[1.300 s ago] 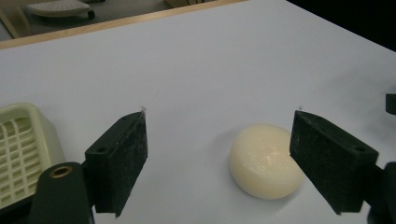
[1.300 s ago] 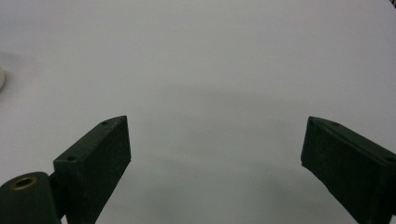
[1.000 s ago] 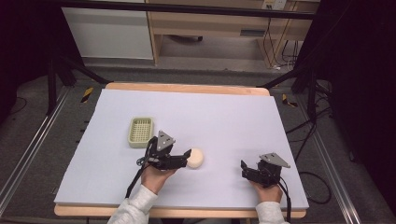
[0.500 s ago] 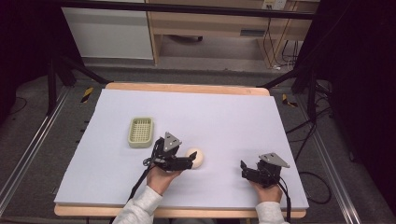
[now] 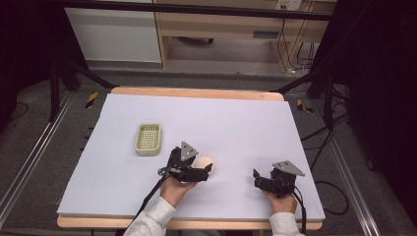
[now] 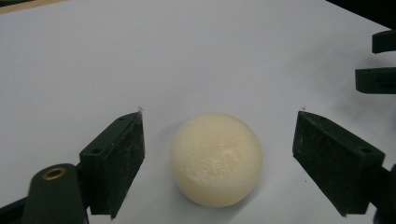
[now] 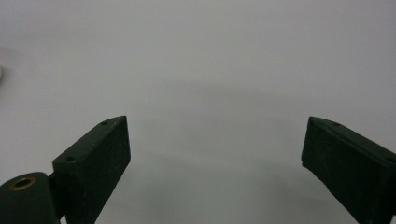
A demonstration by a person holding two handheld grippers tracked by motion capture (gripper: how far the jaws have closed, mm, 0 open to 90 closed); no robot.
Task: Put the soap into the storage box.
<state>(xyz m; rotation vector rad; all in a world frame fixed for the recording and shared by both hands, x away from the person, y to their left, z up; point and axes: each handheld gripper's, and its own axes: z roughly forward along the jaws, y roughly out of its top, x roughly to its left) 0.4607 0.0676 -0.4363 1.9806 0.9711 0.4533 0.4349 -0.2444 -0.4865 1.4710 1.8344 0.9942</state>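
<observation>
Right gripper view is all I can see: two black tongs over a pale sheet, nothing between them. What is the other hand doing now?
Observer: The left tongs stand open around a cream round soap, one jaw on each side, with a gap on both sides.
Operator: Is there some container for it on the table?
Observer: Yes, a small pale green basket lies on the sheet, to the left of the soap and farther from the person in the high view.
Operator: And my tongs, where are they?
Observer: The right tongs sit low over the sheet, near the front right part of the table, apart from the soap.
</observation>
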